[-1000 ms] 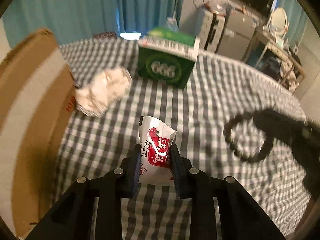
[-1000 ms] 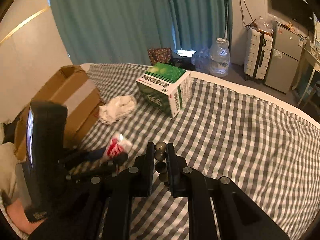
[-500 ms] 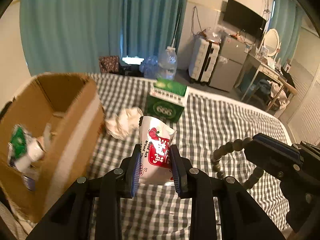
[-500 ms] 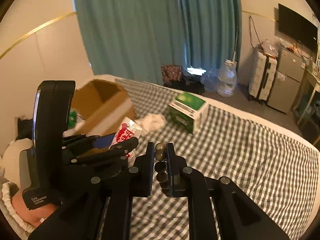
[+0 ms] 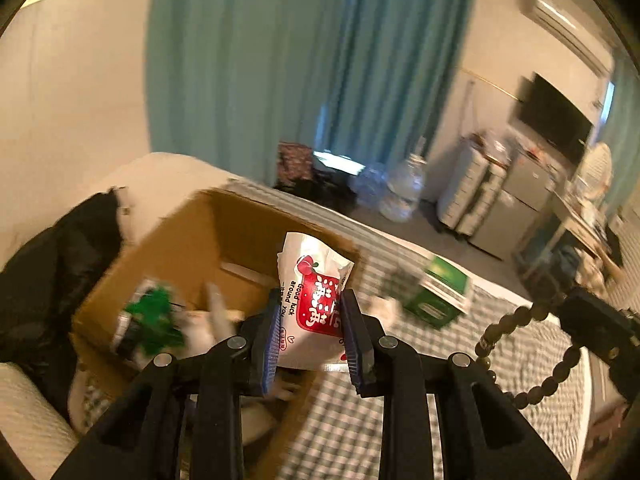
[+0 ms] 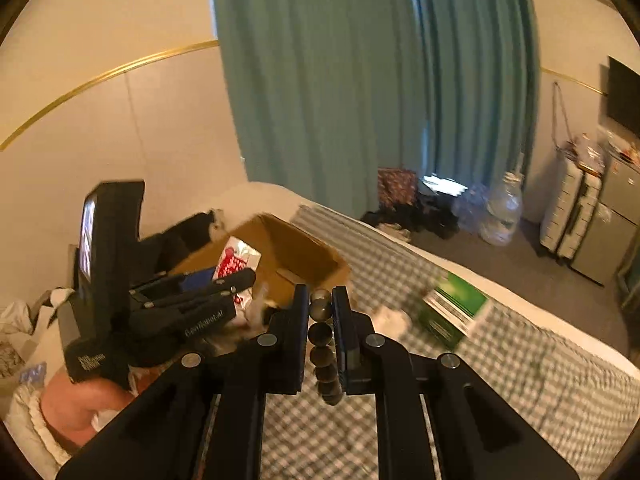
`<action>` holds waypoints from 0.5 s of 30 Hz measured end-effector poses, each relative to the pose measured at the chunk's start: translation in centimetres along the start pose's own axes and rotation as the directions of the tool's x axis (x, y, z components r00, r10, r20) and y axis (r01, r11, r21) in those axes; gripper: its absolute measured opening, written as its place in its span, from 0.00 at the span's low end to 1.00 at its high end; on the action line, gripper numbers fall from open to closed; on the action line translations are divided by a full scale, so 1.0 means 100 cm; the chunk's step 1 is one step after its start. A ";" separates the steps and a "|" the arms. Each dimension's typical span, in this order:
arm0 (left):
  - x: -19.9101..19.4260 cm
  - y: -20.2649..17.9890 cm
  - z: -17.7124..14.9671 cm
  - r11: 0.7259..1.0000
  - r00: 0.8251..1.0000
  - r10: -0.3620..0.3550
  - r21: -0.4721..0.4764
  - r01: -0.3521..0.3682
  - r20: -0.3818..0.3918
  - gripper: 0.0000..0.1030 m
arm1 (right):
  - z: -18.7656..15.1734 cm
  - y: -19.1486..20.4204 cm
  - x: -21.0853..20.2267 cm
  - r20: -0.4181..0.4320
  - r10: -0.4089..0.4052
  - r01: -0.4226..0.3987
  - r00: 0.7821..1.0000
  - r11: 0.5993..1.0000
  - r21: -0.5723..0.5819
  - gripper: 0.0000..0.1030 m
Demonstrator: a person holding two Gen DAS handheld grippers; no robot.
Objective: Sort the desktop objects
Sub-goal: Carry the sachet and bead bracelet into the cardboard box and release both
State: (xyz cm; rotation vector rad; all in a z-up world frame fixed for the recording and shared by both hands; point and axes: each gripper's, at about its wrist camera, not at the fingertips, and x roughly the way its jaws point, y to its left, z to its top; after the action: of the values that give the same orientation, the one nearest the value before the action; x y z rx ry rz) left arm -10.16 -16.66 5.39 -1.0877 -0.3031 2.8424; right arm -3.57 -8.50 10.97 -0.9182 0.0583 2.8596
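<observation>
My left jaws grip the snack packet above the cardboard box, right jaws pinch the bead bracelet; releasing early may drop the packet outside the box.

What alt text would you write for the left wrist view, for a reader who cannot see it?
The left hand-held gripper holds a white and red snack packet above an open brown cardboard box that already contains items. To the right, a string of dark round beads hangs over a grey checked cloth.
</observation>
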 end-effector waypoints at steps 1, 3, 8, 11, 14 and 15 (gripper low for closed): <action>0.003 0.009 0.002 1.000 1.000 0.023 -0.009 -0.023 0.003 0.27 | 0.006 0.007 0.012 -0.002 0.018 -0.018 1.000 1.000 -0.003 0.11; 0.011 0.024 0.004 0.998 0.998 0.061 -0.022 -0.061 -0.004 0.27 | 0.015 0.017 0.036 -0.014 0.049 -0.049 0.999 0.999 -0.006 0.11; 0.037 0.047 -0.001 0.990 0.991 0.133 -0.039 -0.134 -0.033 0.27 | 0.021 0.036 0.091 -0.053 0.114 -0.114 0.992 0.994 0.008 0.11; 0.055 0.057 0.000 0.990 0.992 0.109 -0.081 -0.114 -0.064 0.27 | 0.021 0.046 0.124 -0.084 0.138 -0.138 0.987 0.990 0.004 0.11; 0.068 0.060 0.001 0.987 0.988 0.132 -0.083 -0.138 -0.075 0.27 | 0.020 0.049 0.144 -0.100 0.148 -0.148 0.984 0.989 0.004 0.11; 0.071 0.061 0.000 0.986 0.987 0.139 -0.082 -0.145 -0.079 0.27 | 0.019 0.049 0.149 -0.103 0.149 -0.149 0.983 0.989 0.007 0.11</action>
State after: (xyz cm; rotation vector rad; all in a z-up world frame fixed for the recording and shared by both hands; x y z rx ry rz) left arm -15.54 -21.53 -0.52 -1.2766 -0.3614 2.9283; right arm -17.34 -11.39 3.81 -1.1067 0.1426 2.9449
